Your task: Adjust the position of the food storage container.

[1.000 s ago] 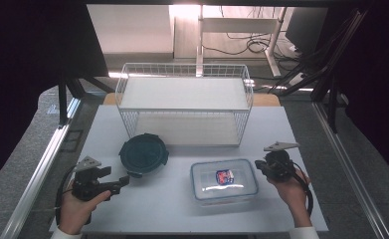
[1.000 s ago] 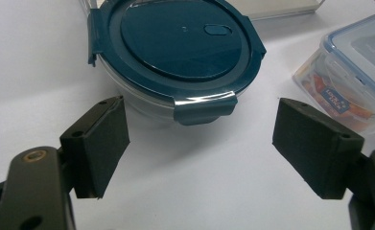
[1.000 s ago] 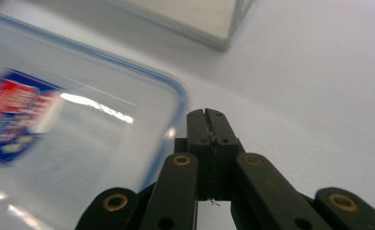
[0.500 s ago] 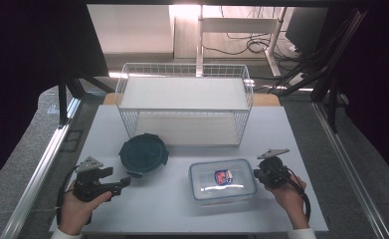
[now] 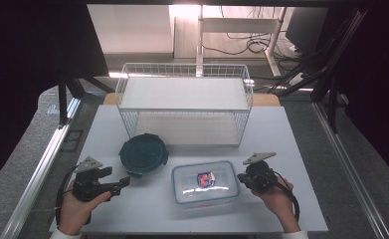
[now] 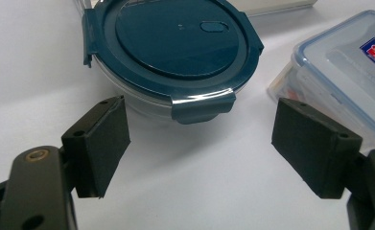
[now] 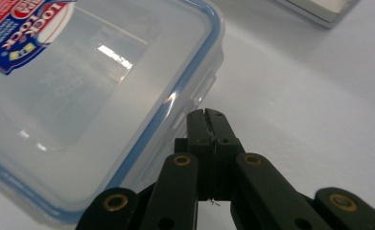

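A round glass container with a dark teal clip lid (image 5: pixel 143 153) (image 6: pixel 175 52) stands left of centre on the white table. To its right lies a rectangular clear container (image 5: pixel 205 183) (image 7: pixel 79 96) with a blue-rimmed lid and a red and blue sticker. My left gripper (image 5: pixel 120 184) (image 6: pixel 202 148) rests on the table front left, open, pointing at the round container with a gap between them. My right gripper (image 5: pixel 241 177) (image 7: pixel 206 116) is shut with nothing in it, its tips right beside the side latch on the rectangular container's right end.
A white wire basket (image 5: pixel 184 107) with a shelf stands at the back centre of the table (image 5: pixel 291 134). Metal rails run along both sides of the table. In the left gripper view the rectangular container (image 6: pixel 348 72) lies to the right of the round one.
The right hand has moved left and toward the front edge, bringing its shut gripper up to the rectangular container's right end. The left hand has kept still.
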Demonstrator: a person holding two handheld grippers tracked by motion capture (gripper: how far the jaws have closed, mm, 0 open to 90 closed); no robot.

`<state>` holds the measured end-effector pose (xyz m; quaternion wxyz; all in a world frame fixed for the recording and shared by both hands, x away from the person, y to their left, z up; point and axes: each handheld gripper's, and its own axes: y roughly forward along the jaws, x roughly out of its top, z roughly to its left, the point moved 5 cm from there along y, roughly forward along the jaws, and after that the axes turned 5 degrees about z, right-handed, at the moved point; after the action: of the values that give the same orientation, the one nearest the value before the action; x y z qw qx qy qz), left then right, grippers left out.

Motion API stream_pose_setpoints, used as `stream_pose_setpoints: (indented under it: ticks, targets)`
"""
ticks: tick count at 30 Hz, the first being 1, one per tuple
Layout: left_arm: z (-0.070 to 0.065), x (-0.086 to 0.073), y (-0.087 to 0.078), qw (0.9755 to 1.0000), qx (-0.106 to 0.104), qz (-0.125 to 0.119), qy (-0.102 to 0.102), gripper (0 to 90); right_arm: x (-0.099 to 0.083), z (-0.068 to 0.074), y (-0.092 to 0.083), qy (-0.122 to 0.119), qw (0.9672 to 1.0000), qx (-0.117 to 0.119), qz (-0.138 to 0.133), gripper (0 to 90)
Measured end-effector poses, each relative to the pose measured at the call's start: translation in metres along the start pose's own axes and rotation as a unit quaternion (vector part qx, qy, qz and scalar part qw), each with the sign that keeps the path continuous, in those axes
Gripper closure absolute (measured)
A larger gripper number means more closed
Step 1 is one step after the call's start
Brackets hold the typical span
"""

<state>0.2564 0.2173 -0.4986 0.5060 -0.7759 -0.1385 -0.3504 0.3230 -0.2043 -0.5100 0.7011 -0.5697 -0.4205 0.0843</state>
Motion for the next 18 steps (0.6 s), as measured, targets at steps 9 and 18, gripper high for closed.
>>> stream_pose_setpoints:
  ticks: [9,18]
  targets:
    - [-0.001,0.000,0.000,1.0000,0.001,0.000,0.002,19.9,-0.002,0.016,0.001,-0.019,0.9997,0.018,0.002,88.9]
    - [0.000,0.000,0.000,1.0000,0.003,0.001,0.002,20.0,-0.004,0.019,0.005,-0.019,0.9995,0.025,0.010,88.9]
